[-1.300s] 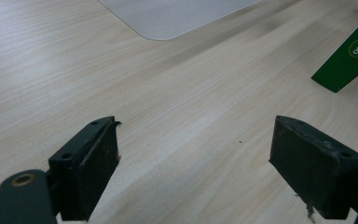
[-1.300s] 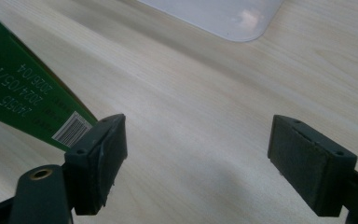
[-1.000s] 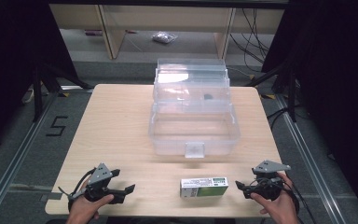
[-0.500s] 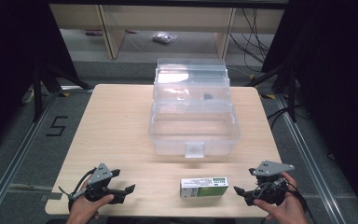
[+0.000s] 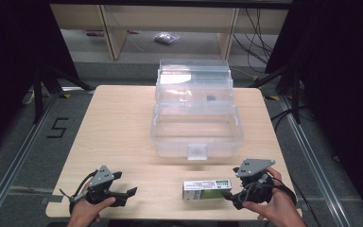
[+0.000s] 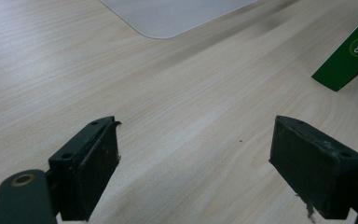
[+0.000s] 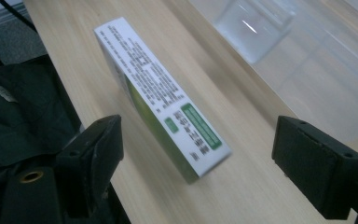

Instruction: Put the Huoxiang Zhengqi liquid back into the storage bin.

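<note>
- The left hand-held black two-jaw gripper (image 5: 118, 193) is seen at the near left of the pale wooden table (image 5: 118, 123), resting low over the bare board with its jaws spread wide and nothing between them. It is well apart from everything else, so little risk is judged here, unless its trailing cable were dragged across the table edge.
- The clear plastic storage box with its hinged lid thrown back (image 5: 196, 118) is placed at the middle and far part of the table, with its front latch tab facing the near side. Its transparent walls are hard to read in the right gripper view, and a rim could be clipped if something were carried in too low.
- The small flat green-and-white printed carton (image 5: 207, 189) lies on its broad face at the near edge, right of centre, just beside the right gripper. Being light and close to the edge, it is judged likely to be pushed or spun off the table by a glancing jaw.
- The right hand-held black two-jaw gripper (image 5: 231, 196) is held at the near right, jaws parted wide and empty, with the carton's end lying ahead between them, at a slant. A closure on that skewed line is judged likely to catch a corner and twist or crush the carton.
</note>
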The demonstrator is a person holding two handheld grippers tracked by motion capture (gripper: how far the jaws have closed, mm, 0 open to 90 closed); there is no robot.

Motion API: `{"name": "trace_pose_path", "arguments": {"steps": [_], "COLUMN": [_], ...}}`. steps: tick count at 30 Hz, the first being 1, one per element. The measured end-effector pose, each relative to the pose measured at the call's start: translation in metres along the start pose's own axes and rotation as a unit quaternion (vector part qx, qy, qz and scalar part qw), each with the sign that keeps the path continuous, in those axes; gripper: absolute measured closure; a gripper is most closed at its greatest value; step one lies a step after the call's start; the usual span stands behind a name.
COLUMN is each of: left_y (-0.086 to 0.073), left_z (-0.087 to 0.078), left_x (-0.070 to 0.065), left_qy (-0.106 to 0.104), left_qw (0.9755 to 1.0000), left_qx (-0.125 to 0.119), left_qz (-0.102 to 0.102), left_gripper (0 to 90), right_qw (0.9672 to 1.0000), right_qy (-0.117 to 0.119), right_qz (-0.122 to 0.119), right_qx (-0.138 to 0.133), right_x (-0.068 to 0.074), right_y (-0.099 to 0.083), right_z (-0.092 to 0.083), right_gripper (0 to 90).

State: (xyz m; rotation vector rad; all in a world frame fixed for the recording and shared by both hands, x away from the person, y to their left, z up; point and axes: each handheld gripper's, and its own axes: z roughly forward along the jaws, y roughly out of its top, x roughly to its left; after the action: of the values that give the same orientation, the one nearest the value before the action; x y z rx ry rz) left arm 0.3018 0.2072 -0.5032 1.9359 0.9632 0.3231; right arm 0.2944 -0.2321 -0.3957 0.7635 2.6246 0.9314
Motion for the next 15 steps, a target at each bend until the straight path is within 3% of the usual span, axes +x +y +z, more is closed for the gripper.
{"name": "trace_pose_path", "arguments": {"steps": [6,8,10,15], "left_y": [0.000,0.000,0.000,0.000], "left_z": [0.001,0.000,0.000,0.001], "left_x": [0.001,0.000,0.000,0.000], "left_qy": [-0.002,-0.001,-0.001,-0.002], "left_qw": [1.0000,1.0000,1.0000,1.0000], "left_qx": [-0.001,0.000,0.001,-0.001], "left_qz": [0.002,0.001,0.002,0.000], "left_gripper": [14.8,14.7,14.8,14.8], "right_qw": [0.9994,0.9993,0.9985,0.9966], "right_qy": [0.012,0.019,0.020,0.031], "right_qz": [-0.024,-0.019,-0.037,-0.051], "right_qx": [0.022,0.026,0.036,0.056], "right_x": [0.004,0.006,0.006,0.008], "right_y": [0.013,0.015,0.021,0.030], "right_z": [0.012,0.015,0.024,0.037], "right_gripper": [17.5,17.5,18.5,19.6]}}
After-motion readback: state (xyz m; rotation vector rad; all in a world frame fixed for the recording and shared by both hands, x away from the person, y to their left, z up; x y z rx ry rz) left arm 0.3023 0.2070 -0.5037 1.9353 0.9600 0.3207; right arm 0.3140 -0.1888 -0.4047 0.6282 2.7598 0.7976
